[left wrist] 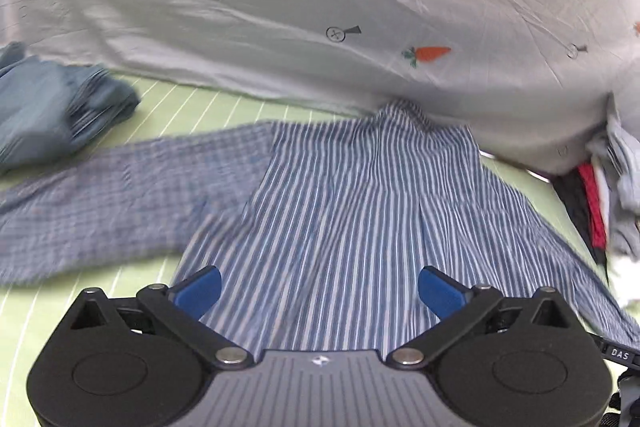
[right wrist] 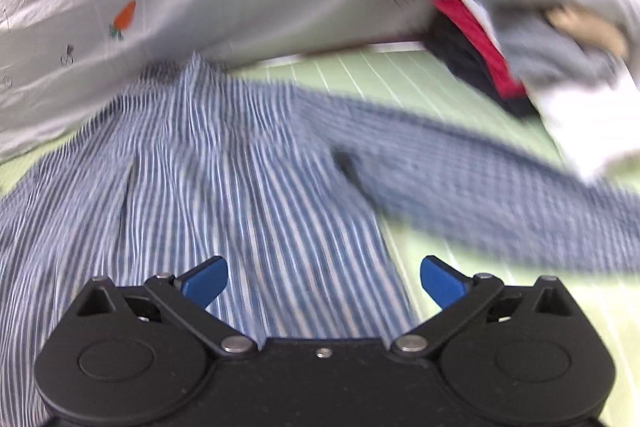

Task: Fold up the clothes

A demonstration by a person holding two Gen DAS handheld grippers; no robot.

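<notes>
On the green lined sheet (left wrist: 132,99) a striped cotton shirt (left wrist: 340,211) lies flat.

Right gripper (right wrist: 324,281) hangs wide open over the striped shirt (right wrist: 224,163) — nothing held — green sheet (right wrist: 400,75) beyond.

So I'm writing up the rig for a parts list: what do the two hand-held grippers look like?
Both are black, with two round housings, angled link arms on silver pivot pins, and blue finger pads. The left hand-held gripper has a grey ribbed centre plate with a small white logo, and a black strap printed "DAS" beside it. The right hand-held gripper is black throughout.
</notes>
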